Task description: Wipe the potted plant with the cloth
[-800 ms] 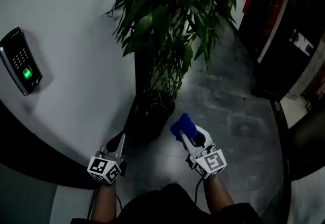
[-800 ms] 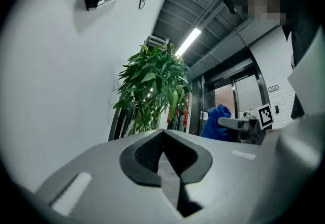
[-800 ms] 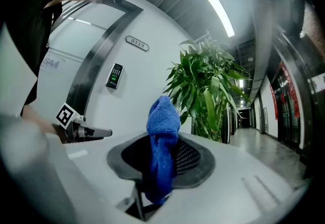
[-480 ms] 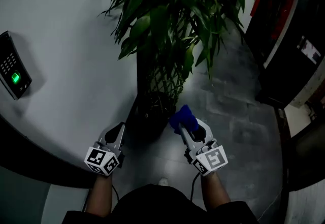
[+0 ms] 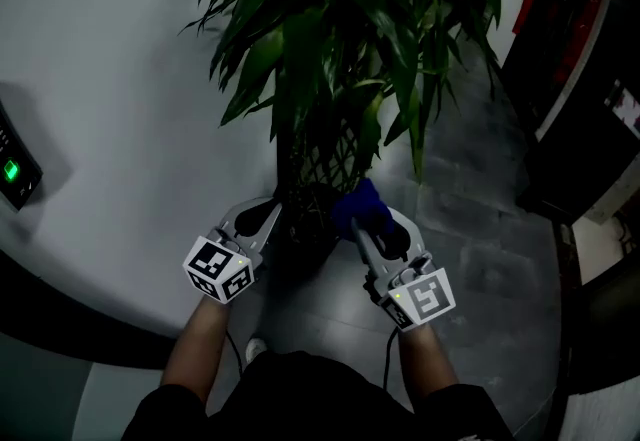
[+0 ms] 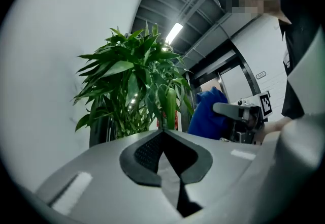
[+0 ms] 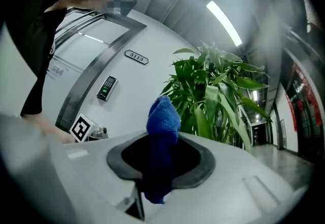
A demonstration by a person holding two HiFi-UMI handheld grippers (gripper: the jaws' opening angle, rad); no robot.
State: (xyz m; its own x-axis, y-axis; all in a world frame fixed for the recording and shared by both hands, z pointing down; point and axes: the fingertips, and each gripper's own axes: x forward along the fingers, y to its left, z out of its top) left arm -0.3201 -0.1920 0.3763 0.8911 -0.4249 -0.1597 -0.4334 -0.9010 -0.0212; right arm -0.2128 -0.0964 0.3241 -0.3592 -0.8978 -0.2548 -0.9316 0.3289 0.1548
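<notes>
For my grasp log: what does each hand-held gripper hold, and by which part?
The right hand-held gripper holds the blue cloth, clamped around its middle; a bunched end sticks out past the jaws. The left hand-held gripper is shut, empty.

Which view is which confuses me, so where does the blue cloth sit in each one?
Head view: the cloth is lower centre, in the right gripper.
Left gripper view: right of centre, beside the leaves.
Right gripper view: centre, clamped between the fingers.
Shared landmark: the potted plant.
</notes>
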